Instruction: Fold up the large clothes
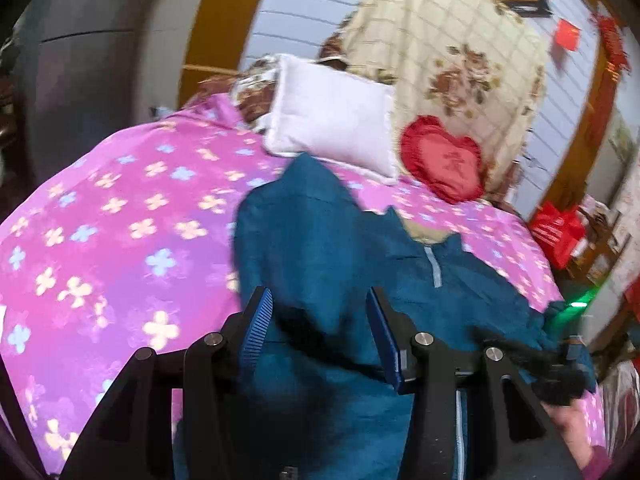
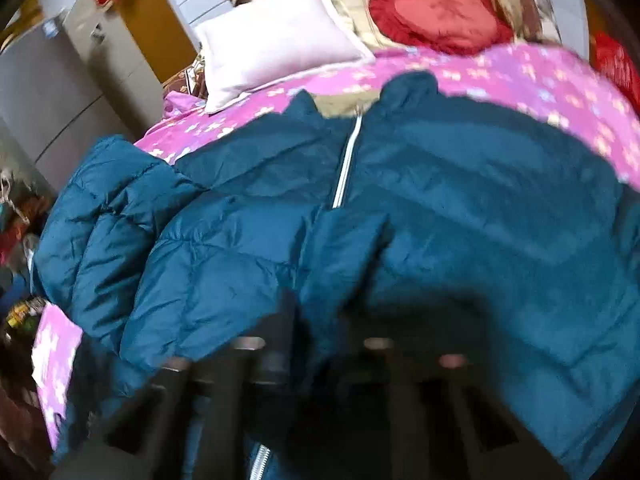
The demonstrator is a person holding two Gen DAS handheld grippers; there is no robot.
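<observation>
One teal puffer jacket (image 2: 440,208), one white pillow (image 1: 332,116), one red heart cushion (image 1: 442,158), one pink floral bedspread (image 1: 120,216), two tools.

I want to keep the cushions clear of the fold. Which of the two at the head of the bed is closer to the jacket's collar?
The white pillow; its corner nearly meets the teal puffer jacket, unlike the red heart-shaped cushion.
</observation>
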